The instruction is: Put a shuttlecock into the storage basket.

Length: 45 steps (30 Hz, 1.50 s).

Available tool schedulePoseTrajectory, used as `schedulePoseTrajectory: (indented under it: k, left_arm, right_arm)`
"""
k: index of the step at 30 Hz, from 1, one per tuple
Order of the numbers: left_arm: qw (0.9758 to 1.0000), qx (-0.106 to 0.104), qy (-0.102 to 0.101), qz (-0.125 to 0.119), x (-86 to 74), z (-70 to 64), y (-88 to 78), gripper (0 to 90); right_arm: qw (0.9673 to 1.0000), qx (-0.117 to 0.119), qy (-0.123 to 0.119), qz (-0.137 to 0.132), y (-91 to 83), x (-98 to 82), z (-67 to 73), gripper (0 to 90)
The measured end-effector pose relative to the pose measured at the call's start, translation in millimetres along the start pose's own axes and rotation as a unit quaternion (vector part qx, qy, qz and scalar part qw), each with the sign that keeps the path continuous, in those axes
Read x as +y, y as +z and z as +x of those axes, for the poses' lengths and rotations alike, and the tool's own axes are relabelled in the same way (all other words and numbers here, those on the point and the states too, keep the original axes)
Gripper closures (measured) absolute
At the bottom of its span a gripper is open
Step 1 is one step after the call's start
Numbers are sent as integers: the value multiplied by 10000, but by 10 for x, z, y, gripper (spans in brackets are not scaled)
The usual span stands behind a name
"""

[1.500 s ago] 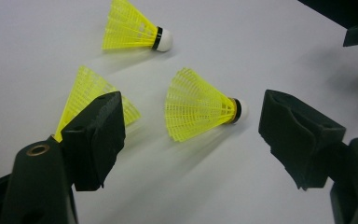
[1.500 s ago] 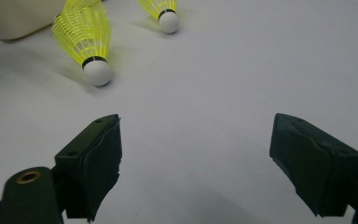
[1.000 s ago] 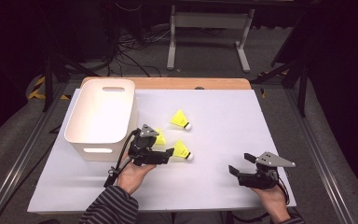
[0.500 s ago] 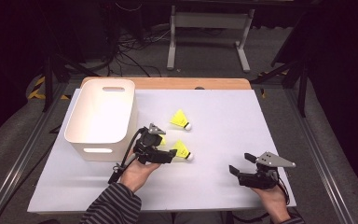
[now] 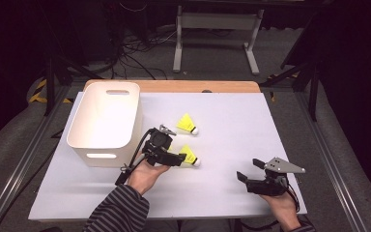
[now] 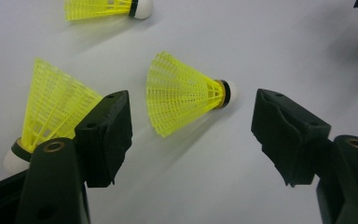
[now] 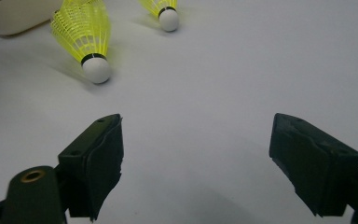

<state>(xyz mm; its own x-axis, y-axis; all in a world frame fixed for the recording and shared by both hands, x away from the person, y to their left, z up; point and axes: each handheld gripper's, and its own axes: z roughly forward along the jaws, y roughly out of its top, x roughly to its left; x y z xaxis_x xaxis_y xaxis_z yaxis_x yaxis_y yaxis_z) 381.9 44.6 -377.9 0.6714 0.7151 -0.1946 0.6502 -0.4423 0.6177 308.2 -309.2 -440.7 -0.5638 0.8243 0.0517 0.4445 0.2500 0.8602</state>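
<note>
Three yellow shuttlecocks with white corks lie on the white table. One shuttlecock (image 6: pixel 186 93) lies on its side between the jaws of my left gripper (image 6: pixel 191 100), which have just been closing a little; the pads stand apart from it. Another shuttlecock (image 6: pixel 51 112) sits outside the left jaw, cork toward the camera. The third shuttlecock (image 5: pixel 187 124) lies farther back. From above, my left gripper (image 5: pixel 174 145) points right at the near shuttlecock (image 5: pixel 189 157). My right gripper (image 5: pixel 249 169) rests open at the front right, nothing between its fingers (image 7: pixel 98 154).
A white plastic bin (image 5: pixel 106 121) with handle slots stands at the back left, just left of my left hand. The table's wooden far edge (image 5: pixel 174 86) runs behind it. Metal frame rails and cables lie beyond the table.
My left gripper has edged slightly to the right toward the near shuttlecock. The right hand and its gripper have kept still.
</note>
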Motion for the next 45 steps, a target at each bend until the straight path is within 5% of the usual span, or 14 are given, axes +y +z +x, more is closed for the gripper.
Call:
schedulePoseTrajectory:
  k: [31, 45]
  left_arm:
    - [9975, -252, -88, 658, 120, 118, 289, 550]
    - [9975, -306, -112, 630, 128, 125, 367, 565]
  right_arm:
    - [10000, 39, 22, 68, 13, -5, -5, 183]
    - [10000, 39, 23, 86, 18, -7, -4, 183]
